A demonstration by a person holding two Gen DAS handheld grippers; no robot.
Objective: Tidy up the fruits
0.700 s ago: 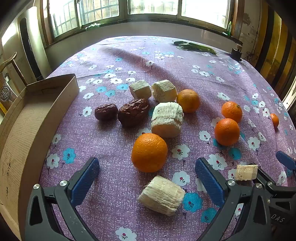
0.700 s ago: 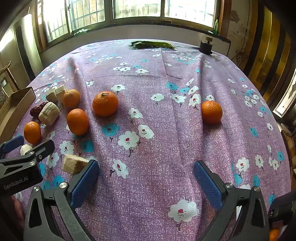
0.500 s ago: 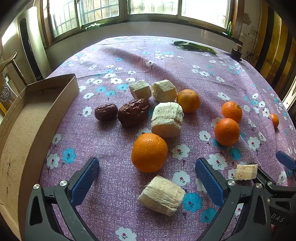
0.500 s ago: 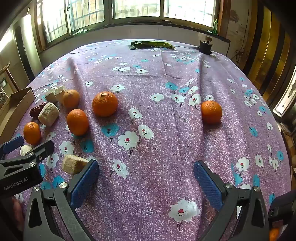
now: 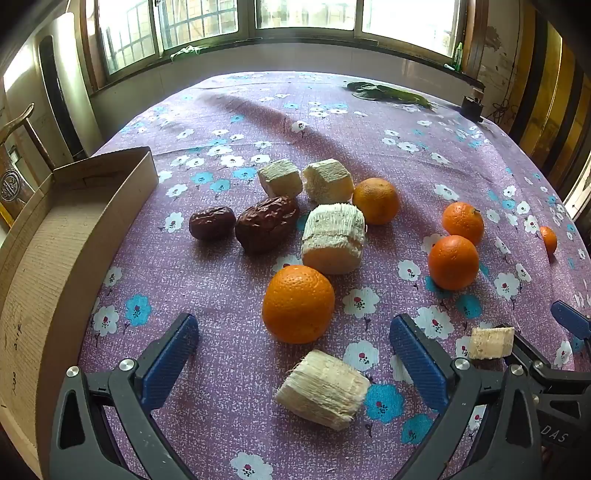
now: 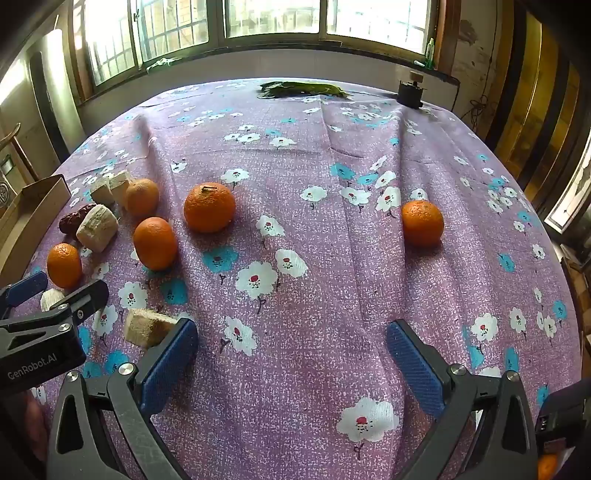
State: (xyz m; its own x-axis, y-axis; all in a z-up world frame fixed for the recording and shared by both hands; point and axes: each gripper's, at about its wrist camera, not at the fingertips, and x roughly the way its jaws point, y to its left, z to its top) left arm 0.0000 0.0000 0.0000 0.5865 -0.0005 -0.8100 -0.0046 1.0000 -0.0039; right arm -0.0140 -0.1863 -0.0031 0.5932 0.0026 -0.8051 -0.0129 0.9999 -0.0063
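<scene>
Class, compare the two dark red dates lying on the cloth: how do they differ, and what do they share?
The right date is clearly bigger than the left date. The right date is deeply wrinkled and lies at a slant; the left date is smoother and lies level. The right date sits close by a pale cut chunk; the left date has only the other date beside it. Both are dark reddish brown and rest on the tablecloth.

We see a row of bright windows (image 6: 273, 18) behind the table's far edge, daylight falling on its purple flowered cloth (image 6: 332, 266). Yellow-brown wooden panels (image 6: 532, 122) stand beyond its right edge.
</scene>
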